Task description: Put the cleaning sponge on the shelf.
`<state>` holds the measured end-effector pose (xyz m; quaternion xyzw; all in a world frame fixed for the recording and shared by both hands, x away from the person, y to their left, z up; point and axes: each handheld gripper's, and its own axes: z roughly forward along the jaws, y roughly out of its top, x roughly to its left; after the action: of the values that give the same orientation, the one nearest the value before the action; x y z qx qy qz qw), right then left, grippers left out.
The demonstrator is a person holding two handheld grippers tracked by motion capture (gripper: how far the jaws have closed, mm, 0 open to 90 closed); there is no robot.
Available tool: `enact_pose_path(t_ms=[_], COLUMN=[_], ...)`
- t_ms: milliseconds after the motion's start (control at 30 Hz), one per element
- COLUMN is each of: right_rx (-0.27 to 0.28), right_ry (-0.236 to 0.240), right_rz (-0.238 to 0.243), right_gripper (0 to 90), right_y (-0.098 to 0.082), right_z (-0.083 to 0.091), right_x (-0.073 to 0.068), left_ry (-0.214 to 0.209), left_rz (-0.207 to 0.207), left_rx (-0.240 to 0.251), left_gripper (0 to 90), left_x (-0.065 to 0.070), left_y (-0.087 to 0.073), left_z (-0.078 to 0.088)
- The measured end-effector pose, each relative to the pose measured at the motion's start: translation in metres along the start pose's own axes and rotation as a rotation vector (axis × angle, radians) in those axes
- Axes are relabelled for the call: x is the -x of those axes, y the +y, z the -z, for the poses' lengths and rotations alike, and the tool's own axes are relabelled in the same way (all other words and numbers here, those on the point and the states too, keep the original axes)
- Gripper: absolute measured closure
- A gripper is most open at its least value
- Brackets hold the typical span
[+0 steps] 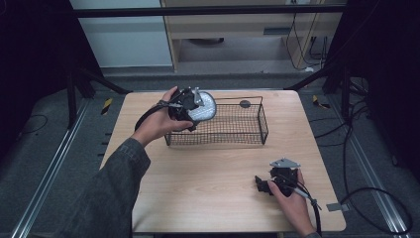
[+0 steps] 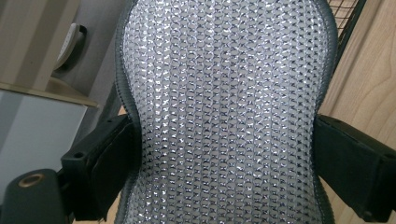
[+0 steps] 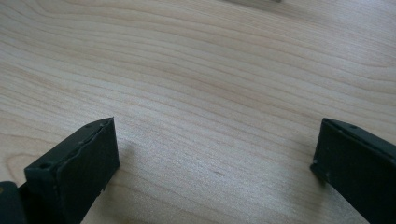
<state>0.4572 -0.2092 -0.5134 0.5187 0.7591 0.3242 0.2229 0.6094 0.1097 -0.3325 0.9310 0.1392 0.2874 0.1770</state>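
High view: the left tool (image 1: 190, 110) grips a round, silvery woven-mesh pad with a grey stitched rim (image 1: 204, 106), holding it on edge just above the left end of the black wire basket (image 1: 247, 133) that stands on the far half of the pale wooden worktop (image 1: 208, 183). The pad overlaps the basket's left rim and has not gone down inside. Well nearer than the basket, toward its right end, the right tool (image 1: 262, 184) rests on the worktop in the person's hand, carrying nothing.

Left gripper view fills in the grip: both black jaws press on the pad's (image 2: 224, 112) grey rim, which is pinched inward where they bite. The pad looks soft and flexible, so I judge it could buckle or slip out sideways if the hold slackens, falling outside the basket. Lowered at a tilt, its rim could also snag on the basket's top wire, a corner of which (image 2: 348, 14) shows beyond the pad.

Right gripper view shows what the high view leaves too small to read: the jaws of the right tool (image 3: 215, 154) stand wide apart over bare wood grain (image 3: 210, 70), nothing between them.
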Motion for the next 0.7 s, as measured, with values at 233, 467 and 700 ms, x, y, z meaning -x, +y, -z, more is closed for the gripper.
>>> enact_pose_path(t_ms=[233, 467, 700], right_rx=[0.000, -0.001, -0.001], right_ry=[0.000, -0.001, -0.001], right_rz=[0.000, 0.000, 0.000], right_gripper=[0.4, 0.4, 0.4], right_y=[0.000, 0.000, 0.000], right_z=[0.000, 0.000, 0.000], right_x=[0.000, 0.000, 0.000], left_ry=[-0.008, 0.003, 0.012], left_rz=[-0.003, -0.002, -0.020], left_rx=[-0.001, -0.017, -0.031], left_gripper=[8.8, 8.8, 8.9], left_x=[-0.001, -0.003, -0.003], left_y=[-0.001, -0.004, -0.006], left_z=[-0.006, -0.014, -0.022])
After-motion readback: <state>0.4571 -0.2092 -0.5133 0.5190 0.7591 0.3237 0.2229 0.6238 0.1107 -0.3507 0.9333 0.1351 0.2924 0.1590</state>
